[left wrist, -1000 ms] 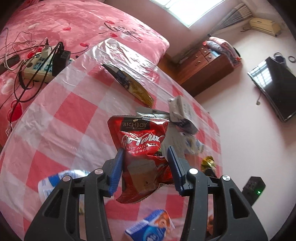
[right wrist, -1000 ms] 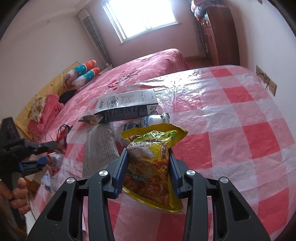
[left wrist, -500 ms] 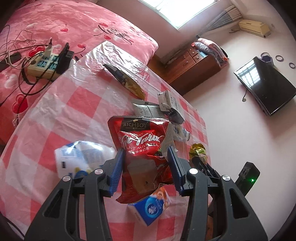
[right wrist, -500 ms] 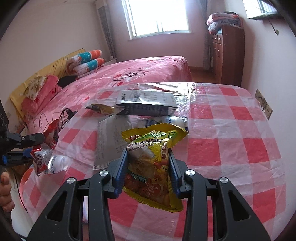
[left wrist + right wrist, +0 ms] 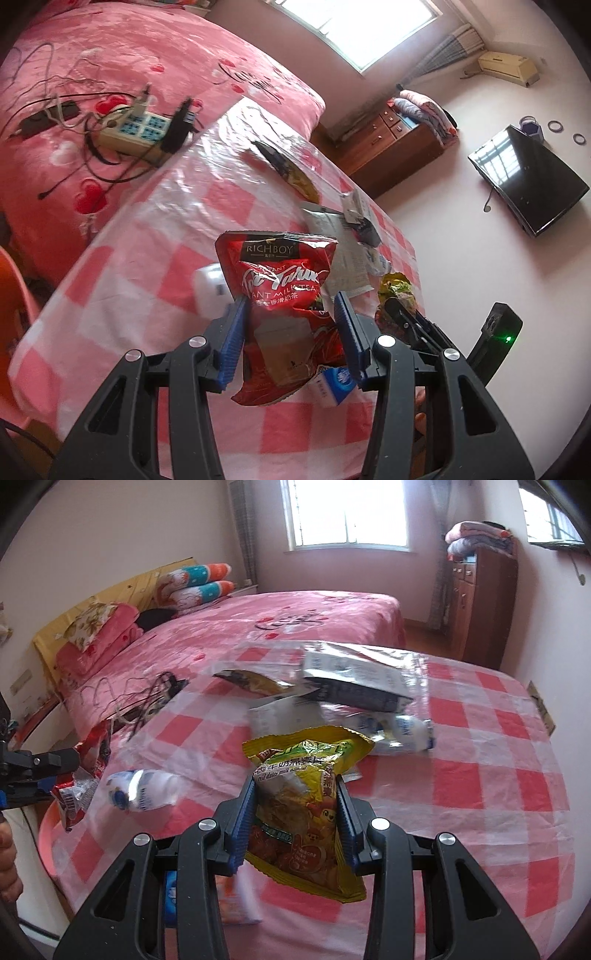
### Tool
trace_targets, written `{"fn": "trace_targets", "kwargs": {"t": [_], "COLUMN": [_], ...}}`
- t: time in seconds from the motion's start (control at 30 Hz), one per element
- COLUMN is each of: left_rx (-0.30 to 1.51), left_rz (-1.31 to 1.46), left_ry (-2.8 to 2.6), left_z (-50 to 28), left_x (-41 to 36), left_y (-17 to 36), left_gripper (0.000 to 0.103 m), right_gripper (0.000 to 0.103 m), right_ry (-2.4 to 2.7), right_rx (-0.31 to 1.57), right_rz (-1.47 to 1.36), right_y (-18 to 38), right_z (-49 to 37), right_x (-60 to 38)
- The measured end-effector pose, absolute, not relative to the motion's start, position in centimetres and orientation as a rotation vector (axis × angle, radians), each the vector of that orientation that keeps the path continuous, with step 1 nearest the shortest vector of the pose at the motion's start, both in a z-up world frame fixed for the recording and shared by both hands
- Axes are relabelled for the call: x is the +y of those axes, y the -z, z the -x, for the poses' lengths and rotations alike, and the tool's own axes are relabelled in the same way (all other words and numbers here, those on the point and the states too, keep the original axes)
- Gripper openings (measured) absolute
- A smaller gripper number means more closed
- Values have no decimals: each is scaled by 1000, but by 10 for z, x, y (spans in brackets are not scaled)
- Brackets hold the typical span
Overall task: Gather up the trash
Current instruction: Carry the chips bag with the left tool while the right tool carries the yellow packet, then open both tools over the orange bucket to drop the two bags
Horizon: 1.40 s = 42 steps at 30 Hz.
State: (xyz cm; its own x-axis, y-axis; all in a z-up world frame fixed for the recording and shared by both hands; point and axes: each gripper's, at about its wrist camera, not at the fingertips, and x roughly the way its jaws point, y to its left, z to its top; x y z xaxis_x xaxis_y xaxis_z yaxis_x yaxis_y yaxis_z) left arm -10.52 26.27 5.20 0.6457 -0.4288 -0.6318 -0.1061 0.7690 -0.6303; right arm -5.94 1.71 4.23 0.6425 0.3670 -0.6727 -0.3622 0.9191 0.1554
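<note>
My left gripper (image 5: 290, 325) is shut on a red milk-tea packet (image 5: 284, 295), held above the red-and-white checked table (image 5: 155, 236). A yellow snack bag (image 5: 299, 812) sits between the blue pads of my right gripper (image 5: 295, 812), which is shut on it over the table (image 5: 480, 775). The left gripper with its red packet (image 5: 79, 775) shows at the left edge of the right wrist view. The right gripper and yellow bag (image 5: 397, 295) appear just right of the red packet in the left wrist view.
On the table lie a crushed white bottle (image 5: 144, 784), a second bottle (image 5: 402, 731), a grey-black carton (image 5: 354, 681), a dark-gold wrapper (image 5: 251, 679), a paper sheet (image 5: 343, 254) and a small blue-white carton (image 5: 334, 382). A power strip with cables (image 5: 136, 127) rests on the pink bed (image 5: 258, 627).
Both grippers have drawn back from the table with their packets, so more of the tabletop, the bed and the room shows. The right view has rolled level. Both grips are unchanged.
</note>
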Motion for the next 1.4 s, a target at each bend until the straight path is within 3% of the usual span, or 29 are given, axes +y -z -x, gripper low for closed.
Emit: {"fn": "trace_targets", "kwargs": {"t": [0.73, 1.27, 1.37, 1.4], "left_rx": [802, 785, 783, 786], "left_rz": [782, 941, 964, 970], "left_ry": [-47, -277, -306, -331], "left_z": [201, 267, 276, 279], "left_x": [388, 483, 490, 494], "left_y": [-30, 21, 29, 33], "left_gripper": [49, 49, 50, 51], "right_gripper": [41, 42, 44, 54], "right_ry": [-831, -1136, -1186, -1198], "right_rx": [860, 932, 931, 927], "right_rz": [-77, 80, 106, 119], "right_y": [-65, -66, -65, -64], "right_z": [112, 161, 169, 171], "right_x": [141, 299, 328, 334]}}
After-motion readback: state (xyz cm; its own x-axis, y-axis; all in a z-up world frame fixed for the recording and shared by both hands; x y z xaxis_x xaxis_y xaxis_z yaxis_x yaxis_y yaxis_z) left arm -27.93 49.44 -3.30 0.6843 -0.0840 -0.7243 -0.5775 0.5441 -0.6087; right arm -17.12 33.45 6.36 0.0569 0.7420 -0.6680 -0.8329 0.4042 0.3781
